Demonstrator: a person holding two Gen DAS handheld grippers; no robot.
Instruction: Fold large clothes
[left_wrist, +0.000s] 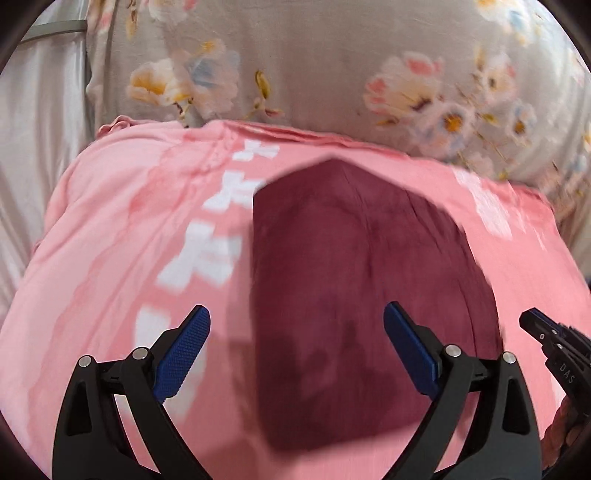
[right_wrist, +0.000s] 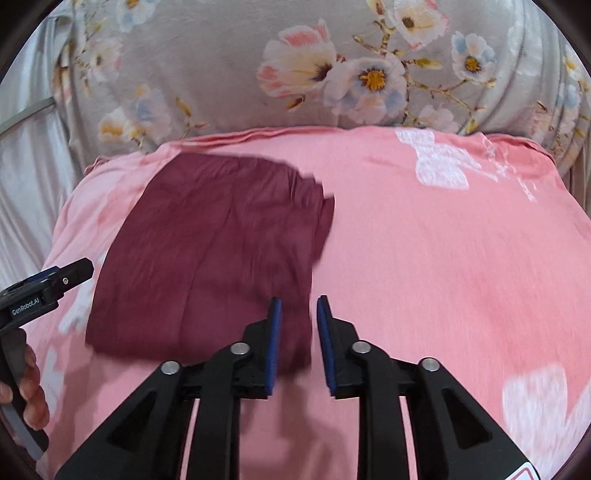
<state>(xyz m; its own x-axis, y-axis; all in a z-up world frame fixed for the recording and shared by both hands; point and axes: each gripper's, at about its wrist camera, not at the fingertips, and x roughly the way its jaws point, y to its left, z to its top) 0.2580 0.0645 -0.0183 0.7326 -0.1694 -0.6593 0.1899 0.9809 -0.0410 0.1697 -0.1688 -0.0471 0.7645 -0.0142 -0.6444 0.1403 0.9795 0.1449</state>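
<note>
A dark maroon garment (left_wrist: 362, 280) lies folded flat into a rough rectangle on a pink sheet with white flowers (left_wrist: 122, 229). It also shows in the right wrist view (right_wrist: 218, 251). My left gripper (left_wrist: 297, 325) is wide open and empty, hovering above the near part of the garment. My right gripper (right_wrist: 299, 314) is open with a narrow gap and empty, above the garment's near right corner. The right gripper's tip (left_wrist: 535, 325) shows at the right edge of the left wrist view. The left gripper (right_wrist: 55, 280), held by a hand, shows at the left edge of the right wrist view.
A grey floral cover (right_wrist: 258, 66) lies bunched beyond the pink sheet (right_wrist: 443, 258). White fabric (left_wrist: 40, 147) hangs at the far left. The pink sheet spreads wide to the right of the garment.
</note>
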